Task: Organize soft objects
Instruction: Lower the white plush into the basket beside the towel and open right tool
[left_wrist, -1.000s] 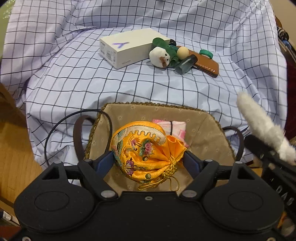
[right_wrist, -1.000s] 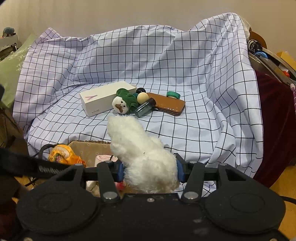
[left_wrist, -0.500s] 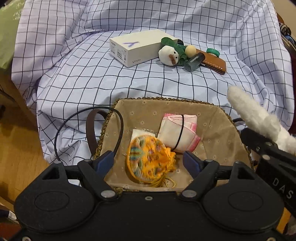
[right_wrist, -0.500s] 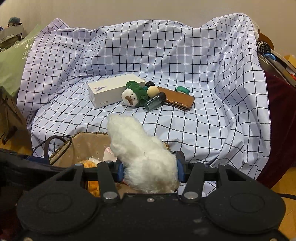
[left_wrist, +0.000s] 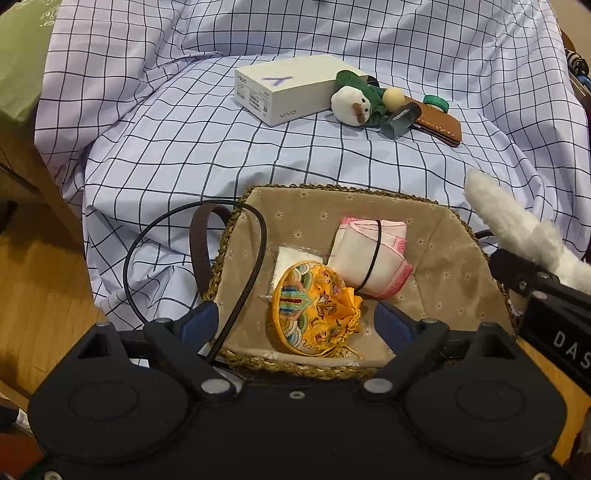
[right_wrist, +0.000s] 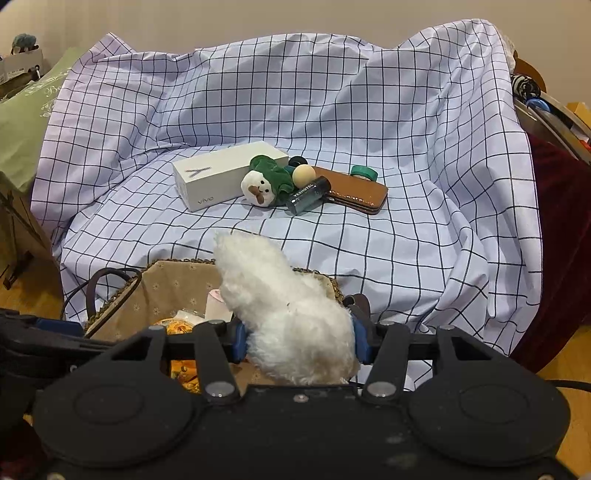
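My left tongs (left_wrist: 295, 321) spread above the basket (left_wrist: 454, 266), orange pouch (left_wrist: 314, 310) inside; right tongs (right_wrist: 297, 341) pinch the white fluffy toy (right_wrist: 280, 314).

The shiny orange embroidered pouch (left_wrist: 314, 310) was squeezed between the left gripper (left_wrist: 295, 325) jaws before. Now the jaws are wide apart and it lies in the woven lined basket (left_wrist: 458, 258), at 7 o'clock from the folded pink cloth (left_wrist: 369, 254).
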